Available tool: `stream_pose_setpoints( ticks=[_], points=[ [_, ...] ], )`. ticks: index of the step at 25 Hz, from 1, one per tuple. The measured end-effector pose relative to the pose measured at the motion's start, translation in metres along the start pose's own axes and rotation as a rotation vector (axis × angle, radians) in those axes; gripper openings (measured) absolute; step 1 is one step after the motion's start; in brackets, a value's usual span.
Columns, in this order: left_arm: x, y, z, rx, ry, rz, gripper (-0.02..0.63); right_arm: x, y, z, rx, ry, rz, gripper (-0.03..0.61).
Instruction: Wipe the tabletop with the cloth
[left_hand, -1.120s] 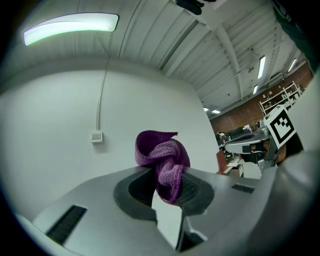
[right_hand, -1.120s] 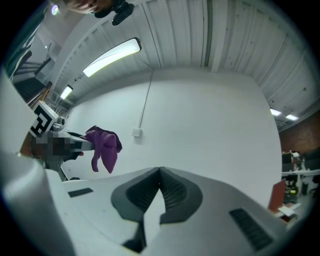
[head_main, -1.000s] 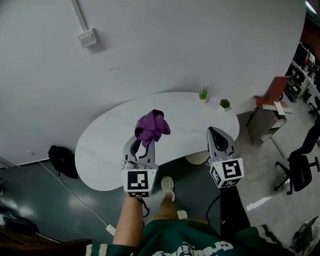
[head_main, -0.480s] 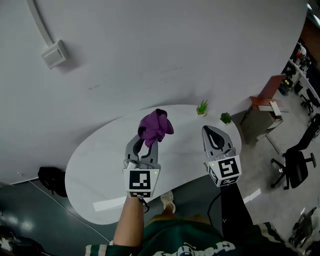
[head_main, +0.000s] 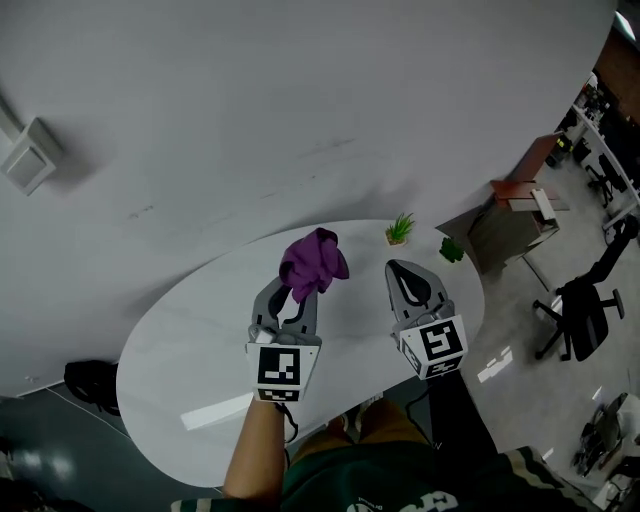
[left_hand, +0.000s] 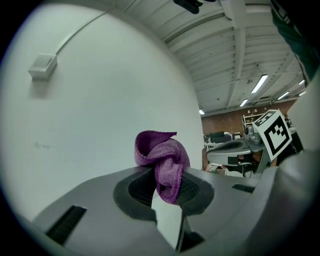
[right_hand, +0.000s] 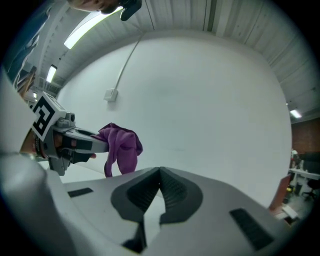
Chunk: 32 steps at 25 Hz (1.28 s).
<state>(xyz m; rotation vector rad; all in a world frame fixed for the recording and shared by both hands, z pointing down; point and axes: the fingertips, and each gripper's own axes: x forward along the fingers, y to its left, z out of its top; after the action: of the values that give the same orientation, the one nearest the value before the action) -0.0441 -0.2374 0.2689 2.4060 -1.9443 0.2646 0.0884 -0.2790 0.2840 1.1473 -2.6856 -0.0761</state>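
A crumpled purple cloth (head_main: 314, 261) hangs bunched at the tip of my left gripper (head_main: 297, 292), which is shut on it above the white oval tabletop (head_main: 200, 320). In the left gripper view the cloth (left_hand: 162, 161) is pinched between the jaws and lifted against the wall. My right gripper (head_main: 404, 270) is held beside it, to the right, shut with nothing between its jaws. The right gripper view shows the cloth (right_hand: 121, 146) and the left gripper (right_hand: 102, 145) off to the left.
Two small potted plants (head_main: 399, 229) (head_main: 451, 249) stand at the table's far right edge. A wooden cabinet (head_main: 510, 215) and an office chair (head_main: 580, 310) are to the right. A black bag (head_main: 90, 384) lies on the floor at left. A grey wall is behind the table.
The view has moved closer over the table; both grippers now sit above the tabletop instead of past its near edge. The left gripper still holds the cloth up.
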Motion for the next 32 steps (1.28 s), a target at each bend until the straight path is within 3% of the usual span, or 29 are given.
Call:
stream_pose_setpoints(
  ticks=[7, 11, 17, 25, 32],
  points=[
    [0.052, -0.008, -0.055, -0.09, 0.121, 0.021, 0.064, 0.036, -0.019, -0.06, 0.036, 0.087, 0.033, 0.005],
    [0.09, -0.006, -0.086, -0.081, 0.226, 0.106, 0.066, 0.063, -0.032, -0.091, 0.069, 0.133, 0.084, -0.003],
    [0.146, -0.016, -0.136, -0.111, 0.364, 0.125, 0.069, 0.094, -0.052, -0.134, 0.11, 0.188, 0.126, -0.005],
    [0.205, -0.035, -0.184, -0.15, 0.473, 0.109, 0.071, 0.114, -0.059, -0.162, 0.163, 0.203, 0.177, 0.002],
    [0.213, -0.031, -0.229, -0.165, 0.607, 0.15, 0.061, 0.113, -0.056, -0.18, 0.187, 0.214, 0.224, 0.003]
  ],
)
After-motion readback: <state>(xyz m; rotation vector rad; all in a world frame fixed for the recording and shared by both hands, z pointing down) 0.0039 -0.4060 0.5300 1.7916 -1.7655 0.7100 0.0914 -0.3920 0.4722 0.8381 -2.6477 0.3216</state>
